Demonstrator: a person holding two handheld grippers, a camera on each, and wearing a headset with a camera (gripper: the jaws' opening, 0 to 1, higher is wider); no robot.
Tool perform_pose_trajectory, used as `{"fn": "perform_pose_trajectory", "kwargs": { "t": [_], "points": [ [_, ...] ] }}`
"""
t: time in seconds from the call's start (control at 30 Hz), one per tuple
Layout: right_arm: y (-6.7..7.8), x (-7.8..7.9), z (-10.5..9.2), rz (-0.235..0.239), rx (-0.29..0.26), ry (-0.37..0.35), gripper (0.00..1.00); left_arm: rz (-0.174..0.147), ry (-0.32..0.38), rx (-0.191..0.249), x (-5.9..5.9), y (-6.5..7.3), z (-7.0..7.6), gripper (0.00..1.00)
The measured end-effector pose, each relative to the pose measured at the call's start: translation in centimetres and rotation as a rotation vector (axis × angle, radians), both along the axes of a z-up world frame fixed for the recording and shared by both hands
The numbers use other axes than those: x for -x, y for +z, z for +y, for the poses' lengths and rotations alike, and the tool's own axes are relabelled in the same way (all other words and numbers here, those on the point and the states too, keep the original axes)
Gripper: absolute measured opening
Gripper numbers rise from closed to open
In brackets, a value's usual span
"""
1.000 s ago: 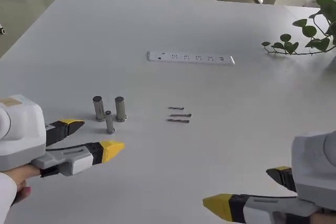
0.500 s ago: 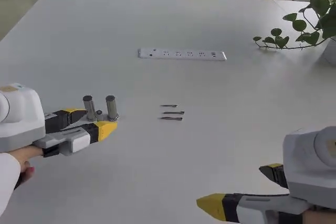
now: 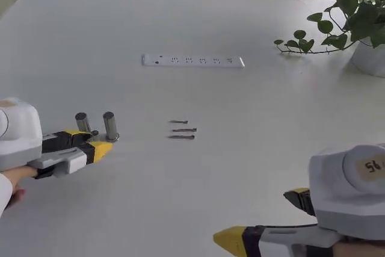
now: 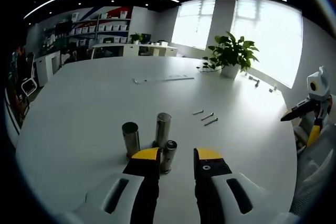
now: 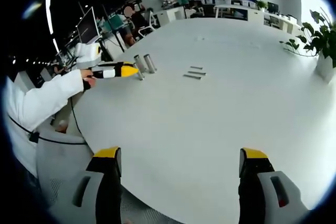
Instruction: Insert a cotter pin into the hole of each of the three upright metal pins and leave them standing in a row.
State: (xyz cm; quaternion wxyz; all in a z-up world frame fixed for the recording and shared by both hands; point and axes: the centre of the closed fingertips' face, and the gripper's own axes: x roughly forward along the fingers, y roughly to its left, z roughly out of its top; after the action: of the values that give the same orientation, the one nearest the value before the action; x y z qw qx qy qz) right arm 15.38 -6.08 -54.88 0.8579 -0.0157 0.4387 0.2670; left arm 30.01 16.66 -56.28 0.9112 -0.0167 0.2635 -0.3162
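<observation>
Nearest in the head view, the right gripper (image 3: 264,218) is held low over the white desk (image 3: 252,118). Its fingers are spread wide with nothing between them, as is also seen in the right gripper view (image 5: 181,155).

Farther on, to the left, the left gripper (image 3: 93,141) is held level at the group of metal pins. In the left gripper view (image 4: 176,157) its fingers are released, and a short metal pin (image 4: 169,153) is seen upright between them. The pin is close against one finger and a gap is left at the other; whether it is touched cannot be told.

Two taller metal pins (image 4: 163,128) are seen upright on the desk just behind it.

Three cotter pins (image 3: 181,130) are laid flat in a short stack of parallel lines near the middle of the desk, well apart from the metal pins.

Beyond them a white power strip (image 3: 192,60) is laid across the desk, and a potted plant (image 3: 352,16) is placed at the far right corner.
</observation>
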Motion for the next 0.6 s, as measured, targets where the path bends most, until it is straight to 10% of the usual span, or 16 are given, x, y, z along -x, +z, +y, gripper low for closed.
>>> {"fn": "perform_pose_trajectory", "kwargs": {
  "t": [0.6],
  "points": [
    [-0.46,0.47,0.79,0.025,-0.003,0.024,0.91,-0.010,0.015,-0.009,-0.89,-0.62,0.26,0.08]
  ]
}}
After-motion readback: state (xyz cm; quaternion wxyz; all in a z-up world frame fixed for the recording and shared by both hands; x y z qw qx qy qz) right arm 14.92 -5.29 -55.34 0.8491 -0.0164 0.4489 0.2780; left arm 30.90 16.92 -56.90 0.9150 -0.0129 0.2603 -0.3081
